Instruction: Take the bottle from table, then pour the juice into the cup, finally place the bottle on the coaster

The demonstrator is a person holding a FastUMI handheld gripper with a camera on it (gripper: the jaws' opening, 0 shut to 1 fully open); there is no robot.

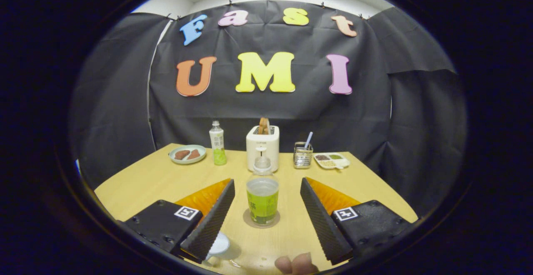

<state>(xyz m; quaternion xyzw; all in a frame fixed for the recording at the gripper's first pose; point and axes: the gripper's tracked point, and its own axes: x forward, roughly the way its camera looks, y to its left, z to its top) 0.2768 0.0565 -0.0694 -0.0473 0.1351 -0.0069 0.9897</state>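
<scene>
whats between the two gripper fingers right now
In the gripper view, the bottle stands upright on the coaster between the open gripper's fingers, untouched.

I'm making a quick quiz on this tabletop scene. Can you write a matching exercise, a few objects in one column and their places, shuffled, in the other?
Objects
1. bottle
2. cup
3. toaster
4. plate

Places
A. beside the second bottle, at the table's far edge
B. upright on the coaster, between the open gripper fingers
C. beyond the near bottle, bread sticking out
D. under one finger, partly hidden

Pairs: 1-B, 2-D, 3-C, 4-A
</scene>
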